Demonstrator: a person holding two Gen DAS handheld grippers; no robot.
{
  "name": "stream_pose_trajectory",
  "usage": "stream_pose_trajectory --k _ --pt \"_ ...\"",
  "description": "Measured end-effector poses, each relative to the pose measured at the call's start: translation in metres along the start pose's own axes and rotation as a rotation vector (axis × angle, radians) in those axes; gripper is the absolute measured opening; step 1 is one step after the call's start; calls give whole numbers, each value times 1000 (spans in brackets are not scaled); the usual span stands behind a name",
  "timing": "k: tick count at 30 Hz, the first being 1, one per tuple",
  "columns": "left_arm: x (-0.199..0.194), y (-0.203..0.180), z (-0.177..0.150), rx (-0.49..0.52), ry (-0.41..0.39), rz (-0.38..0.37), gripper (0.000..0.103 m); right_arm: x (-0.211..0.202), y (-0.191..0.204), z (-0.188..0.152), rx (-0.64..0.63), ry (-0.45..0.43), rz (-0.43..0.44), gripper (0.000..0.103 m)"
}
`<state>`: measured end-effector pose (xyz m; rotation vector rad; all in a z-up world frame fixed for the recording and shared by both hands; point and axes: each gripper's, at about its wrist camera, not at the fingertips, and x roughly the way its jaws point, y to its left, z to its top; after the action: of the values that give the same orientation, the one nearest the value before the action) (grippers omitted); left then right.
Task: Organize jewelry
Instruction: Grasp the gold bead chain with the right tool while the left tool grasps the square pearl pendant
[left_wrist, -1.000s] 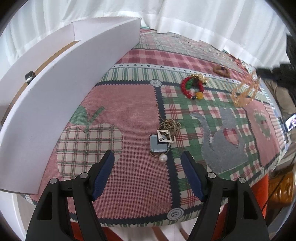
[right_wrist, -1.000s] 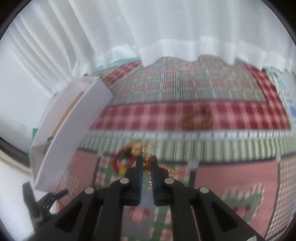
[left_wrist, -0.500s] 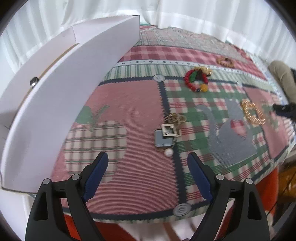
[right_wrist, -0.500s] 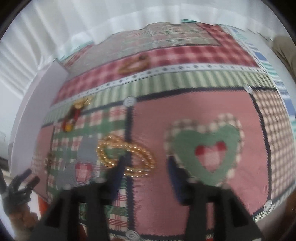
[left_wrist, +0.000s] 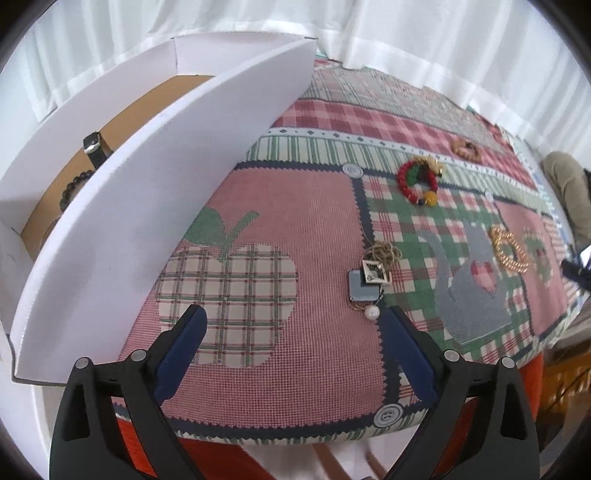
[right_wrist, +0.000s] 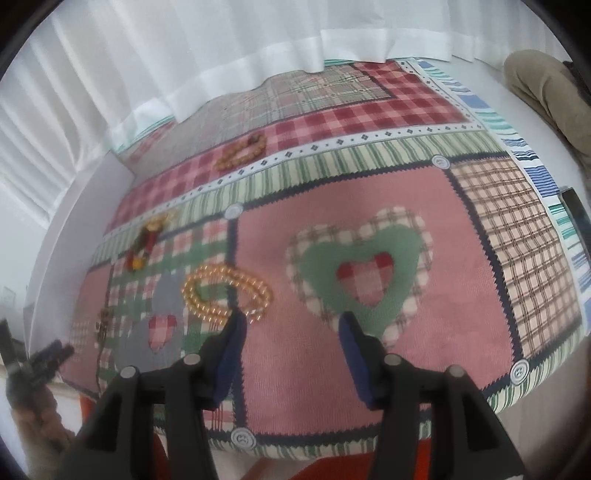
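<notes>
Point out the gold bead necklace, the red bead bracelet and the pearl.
gold bead necklace (right_wrist: 225, 291), right wrist view, on its near loop.
red bead bracelet (left_wrist: 406, 182), left wrist view, red beads.
pearl (left_wrist: 372, 313), left wrist view, its centre.

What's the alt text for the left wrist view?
Open left gripper hovers over a patchwork quilted cloth, its fingers empty. Ahead lie a grey square pendant with pearl, a red beaded bracelet and a gold bead necklace; a white cardboard box stands left.

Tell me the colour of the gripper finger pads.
Dark blue, on black arms. Clearest in the left wrist view, on the left gripper pads.
</notes>
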<state>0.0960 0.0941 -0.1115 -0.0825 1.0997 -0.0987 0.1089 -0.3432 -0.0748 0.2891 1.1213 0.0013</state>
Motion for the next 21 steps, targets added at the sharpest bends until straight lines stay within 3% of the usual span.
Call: stream_pose_trajectory --k 5,10,16,21 --pt "-7 2 3 -10 -25 8 97 -3 13 -14 -41 -12 -7 53" --pt "-14 -7 0 49 -83 19 97 1 25 -22 -70 6 9 53" --pt "-6 -19 -6 160 -6 -92 97 7 32 -30 -74 23 23 53" --pt "4 -30 -6 162 26 -130 97 12 37 -37 -90 36 26 53"
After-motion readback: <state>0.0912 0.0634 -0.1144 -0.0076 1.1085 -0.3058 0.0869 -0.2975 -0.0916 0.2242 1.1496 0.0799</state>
